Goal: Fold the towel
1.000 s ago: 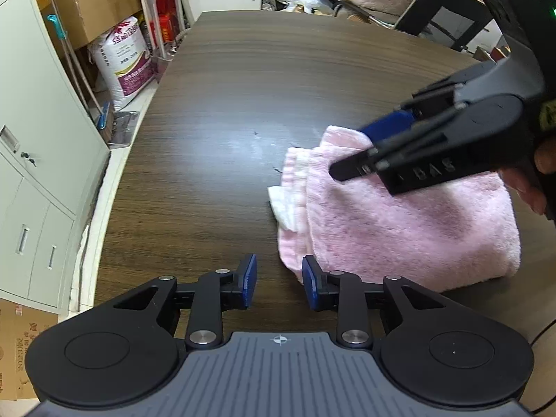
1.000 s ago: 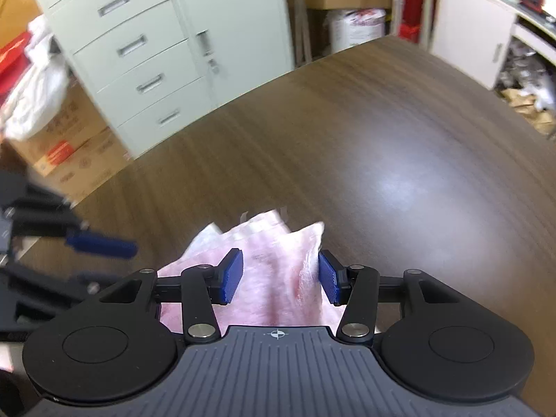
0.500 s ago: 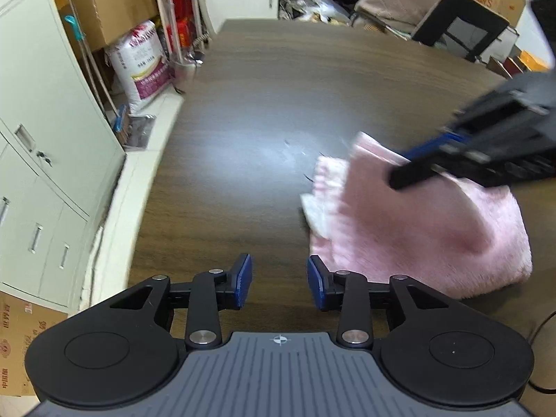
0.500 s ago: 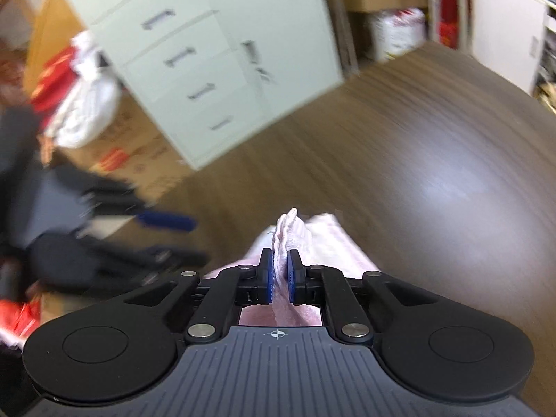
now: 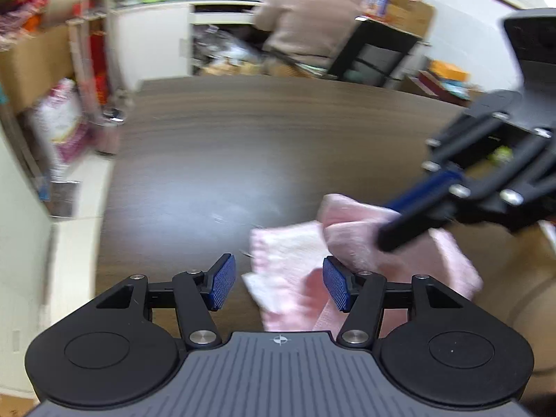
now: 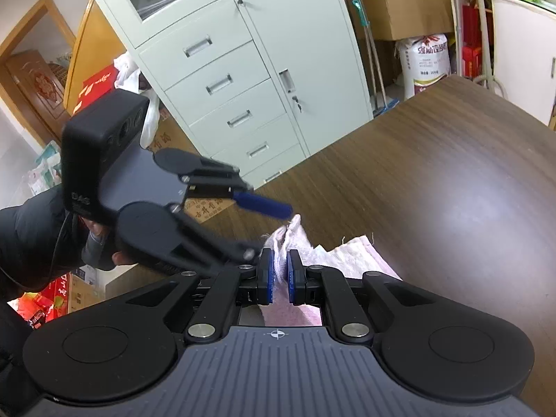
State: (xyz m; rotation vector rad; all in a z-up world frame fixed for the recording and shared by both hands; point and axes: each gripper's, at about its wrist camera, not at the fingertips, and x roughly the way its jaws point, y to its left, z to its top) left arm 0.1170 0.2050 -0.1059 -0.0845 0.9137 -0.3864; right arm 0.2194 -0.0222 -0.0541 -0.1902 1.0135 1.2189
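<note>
Room: cluttered office; I am viewing a dark wood-grain desk point(image 5: 243, 146), pale green filing cabinets point(image 6: 243, 80) standing beyond its left edge, and a seated person point(image 5: 309, 17) working past its far edge.

Towel: a pink towel point(image 5: 288, 271) is lying partly folded on the near right part of the desk, one bunched layer lifting off the rest. It sits well apart from the far edge.

Right gripper: I am seeing the right gripper point(image 6: 280, 275) with its blue pads pressed together on a raised fold of the towel, cloth sticking up between them. In the left wrist view the same tool is reaching in from the right side, over the towel.

Left gripper: the left gripper point(image 5: 279, 285) is hanging just above the towel's near left corner with its fingers spread wide, gripping nothing. A pale corner of cloth is showing between the pads, but I cannot tell whether they are touching it.

Step in hand: I am judging this as the start of a further fold, one side pinched and the other corner not yet taken.

Next move: I am expecting the left fingers to need lowering onto the near corner and closing, so both sides can travel together across the towel.

Risk: I am noting motion blur in the left view; a one-sided lift could drag the layers askew.
</note>
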